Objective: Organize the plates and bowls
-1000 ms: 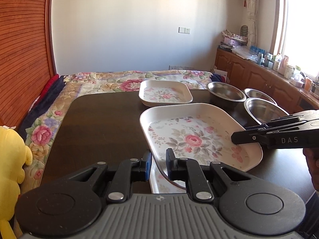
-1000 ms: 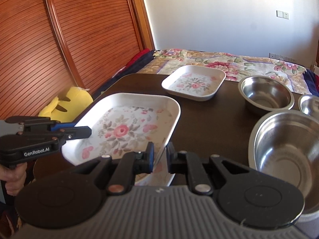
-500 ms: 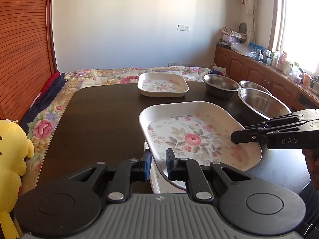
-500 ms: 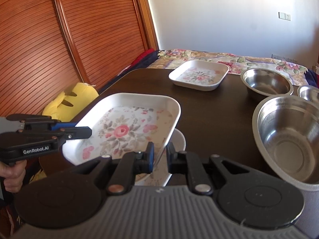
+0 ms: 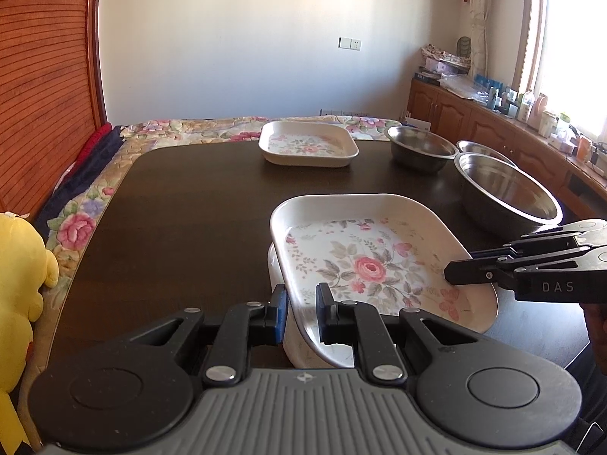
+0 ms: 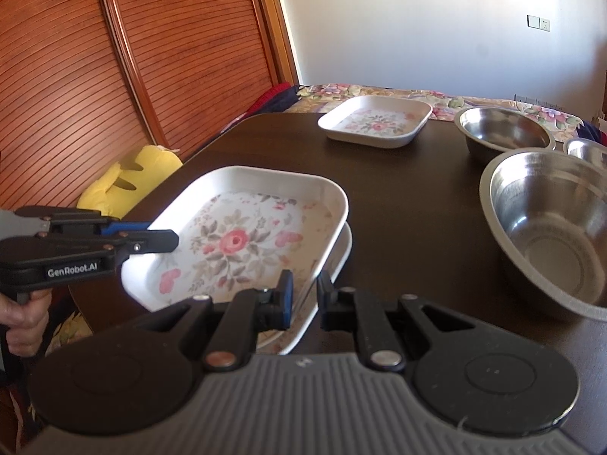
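Observation:
A white rectangular plate with a rose pattern (image 5: 379,265) is held by both grippers just above a second, similar plate (image 5: 275,265) lying on the dark table (image 5: 189,208). My left gripper (image 5: 301,303) is shut on its near rim. My right gripper (image 6: 305,295) is shut on the opposite rim of the same plate (image 6: 242,242), with the lower plate (image 6: 337,254) showing under the edge. Each gripper shows in the other's view: the right gripper (image 5: 455,271), the left gripper (image 6: 167,240).
A third floral plate (image 5: 307,144) sits at the table's far side. Three steel bowls stand to the right: a large one (image 5: 508,193), a medium one (image 5: 421,144), a small one (image 5: 478,148). A yellow plush toy (image 5: 19,265) leans at the left edge.
The held plate has sunk slightly toward the plate beneath it, carried by both grippers. Both grips stay the same.

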A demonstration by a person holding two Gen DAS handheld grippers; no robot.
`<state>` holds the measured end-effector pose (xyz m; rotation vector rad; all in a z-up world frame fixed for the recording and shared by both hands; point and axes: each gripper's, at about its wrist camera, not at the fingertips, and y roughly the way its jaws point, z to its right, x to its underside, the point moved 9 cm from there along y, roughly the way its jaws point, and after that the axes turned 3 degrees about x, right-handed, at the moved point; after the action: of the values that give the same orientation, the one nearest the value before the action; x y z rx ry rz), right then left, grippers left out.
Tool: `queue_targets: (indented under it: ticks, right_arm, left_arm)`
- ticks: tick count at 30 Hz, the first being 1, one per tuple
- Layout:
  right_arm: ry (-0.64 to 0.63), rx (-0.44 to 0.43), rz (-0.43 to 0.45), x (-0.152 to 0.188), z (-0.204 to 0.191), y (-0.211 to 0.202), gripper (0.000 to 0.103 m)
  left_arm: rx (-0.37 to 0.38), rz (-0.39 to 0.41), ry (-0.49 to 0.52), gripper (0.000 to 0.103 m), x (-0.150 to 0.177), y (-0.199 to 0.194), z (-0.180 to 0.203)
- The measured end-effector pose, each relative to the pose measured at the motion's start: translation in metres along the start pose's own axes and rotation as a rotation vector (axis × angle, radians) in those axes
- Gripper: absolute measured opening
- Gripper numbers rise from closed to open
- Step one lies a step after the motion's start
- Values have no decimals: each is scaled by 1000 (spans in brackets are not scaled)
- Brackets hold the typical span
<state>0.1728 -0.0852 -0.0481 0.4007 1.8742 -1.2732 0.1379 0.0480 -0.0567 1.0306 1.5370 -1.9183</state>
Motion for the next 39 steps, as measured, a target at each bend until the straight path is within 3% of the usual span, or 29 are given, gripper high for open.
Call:
queue_targets:
  ticks: [19, 28, 39]
  right_arm:
    - [15, 15, 7, 3, -2, -1, 15]
    - [-3, 26, 20, 4, -3, 0, 17]
    - [-13, 27, 30, 3, -3, 0, 17]
  left_arm:
    - [-18, -14, 11, 16, 2, 12, 0]
    - [-65, -15, 40, 19, 4, 17, -1]
    - [-58, -7, 29, 19, 6, 18, -3]
